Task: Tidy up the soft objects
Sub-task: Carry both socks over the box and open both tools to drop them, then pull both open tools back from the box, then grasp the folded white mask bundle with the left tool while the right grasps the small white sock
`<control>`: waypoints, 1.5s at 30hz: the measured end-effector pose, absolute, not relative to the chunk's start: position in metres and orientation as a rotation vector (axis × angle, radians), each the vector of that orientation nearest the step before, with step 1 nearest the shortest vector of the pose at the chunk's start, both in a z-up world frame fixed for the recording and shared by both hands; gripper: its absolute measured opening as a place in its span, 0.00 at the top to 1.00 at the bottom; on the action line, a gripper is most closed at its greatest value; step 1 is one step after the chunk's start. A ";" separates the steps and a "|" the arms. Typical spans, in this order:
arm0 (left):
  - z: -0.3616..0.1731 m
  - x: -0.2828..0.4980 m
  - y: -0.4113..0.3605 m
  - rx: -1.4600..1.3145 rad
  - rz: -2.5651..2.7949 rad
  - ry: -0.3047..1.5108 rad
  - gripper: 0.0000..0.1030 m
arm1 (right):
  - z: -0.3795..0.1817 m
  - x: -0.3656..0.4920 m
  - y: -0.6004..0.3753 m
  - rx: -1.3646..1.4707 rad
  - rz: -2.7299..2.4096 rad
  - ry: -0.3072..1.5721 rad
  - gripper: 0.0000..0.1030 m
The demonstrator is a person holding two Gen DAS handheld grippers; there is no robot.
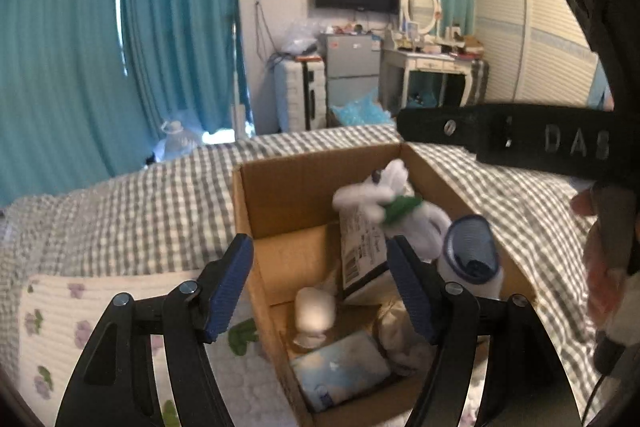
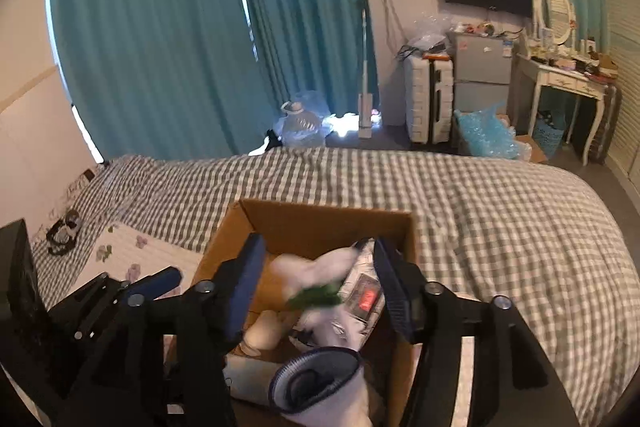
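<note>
An open cardboard box (image 1: 280, 187) sits on the checked bed. Inside it lie a white plush toy with a green scarf (image 1: 384, 199), a white sock with a dark blue cuff (image 1: 472, 251), a small white soft item (image 1: 314, 311), a light blue pack (image 1: 340, 371) and a labelled packet (image 1: 360, 251). My left gripper (image 1: 320, 291) is open and empty above the box's near left corner. My right gripper (image 2: 320, 287) is open above the box (image 2: 320, 223), over the blurred plush toy (image 2: 320, 279) and the sock (image 2: 316, 379).
A white quilted pad with flowers (image 1: 100, 307) lies left of the box. The grey checked bedcover (image 2: 500, 219) spreads to the right and behind. The right gripper's black body (image 1: 520, 135) hangs over the box's far right corner. A black item (image 2: 16, 267) stands at the far left.
</note>
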State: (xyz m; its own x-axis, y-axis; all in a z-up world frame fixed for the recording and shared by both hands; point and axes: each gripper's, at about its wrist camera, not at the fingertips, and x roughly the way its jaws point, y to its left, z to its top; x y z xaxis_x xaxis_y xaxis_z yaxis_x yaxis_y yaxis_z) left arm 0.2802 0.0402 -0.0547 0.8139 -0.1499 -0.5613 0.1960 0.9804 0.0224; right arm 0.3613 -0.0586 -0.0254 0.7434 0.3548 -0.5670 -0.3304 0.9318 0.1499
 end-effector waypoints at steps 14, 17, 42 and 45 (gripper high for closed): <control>0.098 0.158 0.040 0.123 -0.145 0.373 0.22 | 0.135 0.211 -0.110 0.006 0.322 0.429 0.40; 0.125 0.118 0.050 0.077 -0.135 0.299 0.13 | 0.152 0.174 -0.120 0.006 0.325 0.403 0.38; -0.059 0.135 0.048 -0.019 0.000 0.662 0.13 | -0.036 0.162 -0.143 -0.060 0.277 0.650 0.10; -0.093 0.153 0.044 -0.026 0.005 0.725 0.13 | -0.073 0.187 -0.140 -0.059 0.291 0.717 0.10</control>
State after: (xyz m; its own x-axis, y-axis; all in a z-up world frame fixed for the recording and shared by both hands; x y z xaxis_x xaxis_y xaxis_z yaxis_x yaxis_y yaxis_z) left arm 0.1525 0.0439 -0.0925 0.7485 -0.0047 -0.6632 -0.0132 0.9997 -0.0219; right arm 0.1869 -0.1404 -0.0732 0.7154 0.2428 -0.6551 -0.2833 0.9579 0.0456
